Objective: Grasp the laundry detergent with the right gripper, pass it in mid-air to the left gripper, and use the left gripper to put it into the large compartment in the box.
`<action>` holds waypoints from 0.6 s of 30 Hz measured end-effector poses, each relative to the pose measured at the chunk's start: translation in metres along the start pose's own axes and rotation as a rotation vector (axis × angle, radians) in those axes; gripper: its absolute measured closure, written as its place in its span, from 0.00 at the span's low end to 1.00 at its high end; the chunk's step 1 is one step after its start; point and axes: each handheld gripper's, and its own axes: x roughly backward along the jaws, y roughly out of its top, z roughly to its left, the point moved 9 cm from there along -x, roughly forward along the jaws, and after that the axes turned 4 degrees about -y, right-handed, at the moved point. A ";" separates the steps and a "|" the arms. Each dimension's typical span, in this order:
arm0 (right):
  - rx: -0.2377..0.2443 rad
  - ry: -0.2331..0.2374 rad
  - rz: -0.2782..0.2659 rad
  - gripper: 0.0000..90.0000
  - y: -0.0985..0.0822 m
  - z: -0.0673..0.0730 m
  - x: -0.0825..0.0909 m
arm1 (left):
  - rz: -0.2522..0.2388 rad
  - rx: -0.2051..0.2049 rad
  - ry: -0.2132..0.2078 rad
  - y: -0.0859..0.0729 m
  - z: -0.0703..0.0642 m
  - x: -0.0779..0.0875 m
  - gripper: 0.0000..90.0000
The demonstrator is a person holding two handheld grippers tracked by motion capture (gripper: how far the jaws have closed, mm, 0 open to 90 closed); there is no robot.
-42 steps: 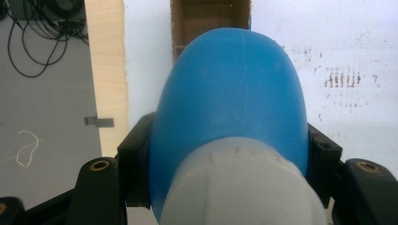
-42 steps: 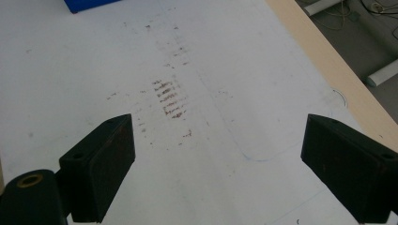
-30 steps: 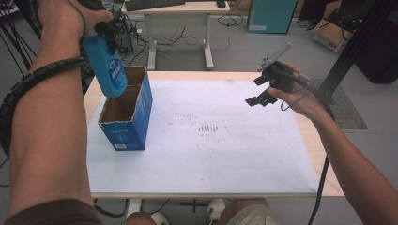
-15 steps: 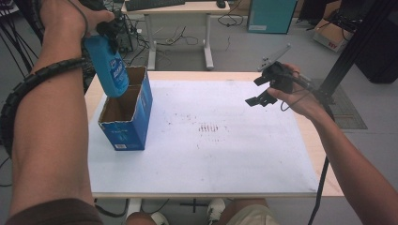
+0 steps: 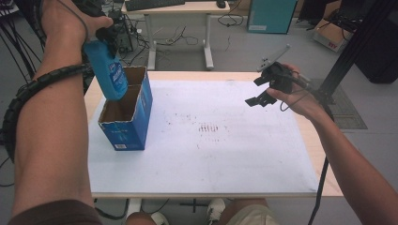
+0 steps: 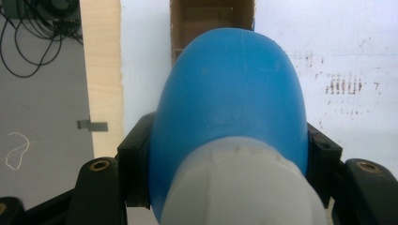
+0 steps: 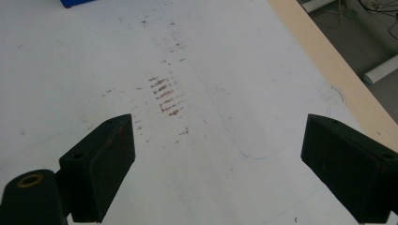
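Two hand-held grippers are up over the tabletop (image 5: pixel 263 77). The left hand-held gripper (image 5: pixel 109 35) is pinching a blue bottle (image 5: pixel 107 70) near its white cap (image 6: pixel 244 187), one black jaw on each side. The bottle hangs bottom down, tilted a little, over the open top of a blue box (image 5: pixel 126 110). The bottom of the bottle is right at the mouth of the box, near its back left edge; I cannot tell if it touches the cardboard. The box stands near the left edge of the tabletop, close to the back left corner, and its inside is brown. In the left gripper view the round blue bottle points at the brown inside of the box (image 6: pixel 213 18). The right hand-held gripper (image 5: pixel 264 93) is held in the air near the right edge of the tabletop, well apart from the box. Its jaws are spread wide with nothing between them. A big white sheet (image 5: pixel 225 154) covers most of the tabletop, with small brown marks (image 7: pixel 166 96) near its middle.
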 end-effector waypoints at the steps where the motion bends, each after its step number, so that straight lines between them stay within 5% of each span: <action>1: -0.005 -0.001 -0.002 0.11 0.000 0.000 -0.001 | 0.004 0.003 -0.002 -0.001 0.001 -0.002 0.41; 18: -0.001 -0.002 0.011 0.11 -0.001 0.002 -0.003 | 0.019 0.016 -0.035 -0.006 0.010 -0.054 0.41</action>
